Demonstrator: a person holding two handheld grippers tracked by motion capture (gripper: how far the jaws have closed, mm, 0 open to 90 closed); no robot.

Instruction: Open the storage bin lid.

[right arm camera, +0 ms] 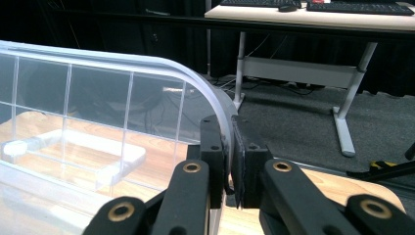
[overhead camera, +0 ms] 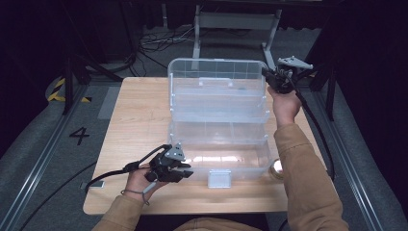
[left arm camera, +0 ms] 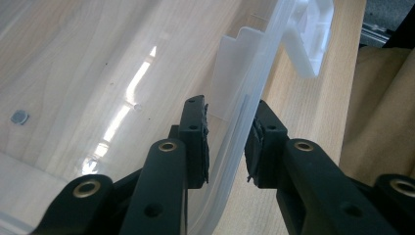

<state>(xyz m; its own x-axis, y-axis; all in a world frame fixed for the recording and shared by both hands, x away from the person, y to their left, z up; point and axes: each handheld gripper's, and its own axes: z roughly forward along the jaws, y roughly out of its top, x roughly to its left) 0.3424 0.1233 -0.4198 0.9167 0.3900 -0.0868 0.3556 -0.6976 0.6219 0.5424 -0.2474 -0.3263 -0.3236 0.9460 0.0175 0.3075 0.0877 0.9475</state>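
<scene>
A clear plastic storage box (overhead camera: 219,161) stands on the wooden table (overhead camera: 139,115), with stepped trays (overhead camera: 219,108) and its lid (overhead camera: 216,72) raised upright at the back. My left gripper (overhead camera: 188,173) is at the box's front left. Its jaws straddle the front rim (left arm camera: 244,117), one pad inside the box and one outside, and they are shut on it. My right gripper (overhead camera: 268,76) is at the lid's top right corner. There its pads (right arm camera: 216,147) clamp the lid's curved edge (right arm camera: 215,105).
A white latch (overhead camera: 219,178) sticks out from the box's front wall. A small shiny round object (overhead camera: 278,167) lies by the right sleeve. Behind the table a grey desk frame (overhead camera: 235,29) and loose cables sit on the floor. Metal rails run along both sides.
</scene>
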